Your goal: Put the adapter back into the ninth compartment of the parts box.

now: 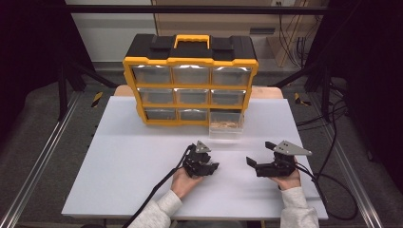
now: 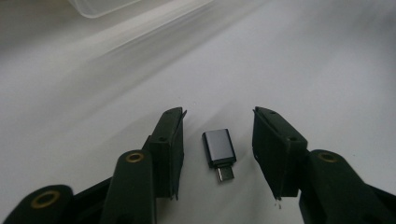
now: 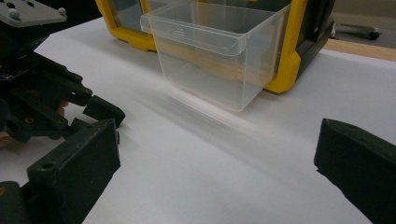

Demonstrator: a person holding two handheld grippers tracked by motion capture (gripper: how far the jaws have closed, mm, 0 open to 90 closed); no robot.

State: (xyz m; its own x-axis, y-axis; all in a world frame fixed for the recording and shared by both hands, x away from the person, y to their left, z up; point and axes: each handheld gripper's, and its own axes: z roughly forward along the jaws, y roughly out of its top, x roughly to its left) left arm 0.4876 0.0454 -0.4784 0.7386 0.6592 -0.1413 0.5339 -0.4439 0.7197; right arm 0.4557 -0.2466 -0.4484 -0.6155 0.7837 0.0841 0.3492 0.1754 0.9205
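While your left gripper (image 2: 217, 144) rests low on the white table (image 1: 123, 156), its jaws stand on either side of the small grey metal USB adapter (image 2: 219, 148) lying flat there, with a gap at each side and neither pad touching it. Ahead of it, the clear plastic drawer (image 3: 219, 60) sticks out of the yellow-and-black parts organiser (image 1: 190, 78) at its bottom right slot. Your right gripper (image 3: 217, 163) has its jaws spread wide, nothing between them.
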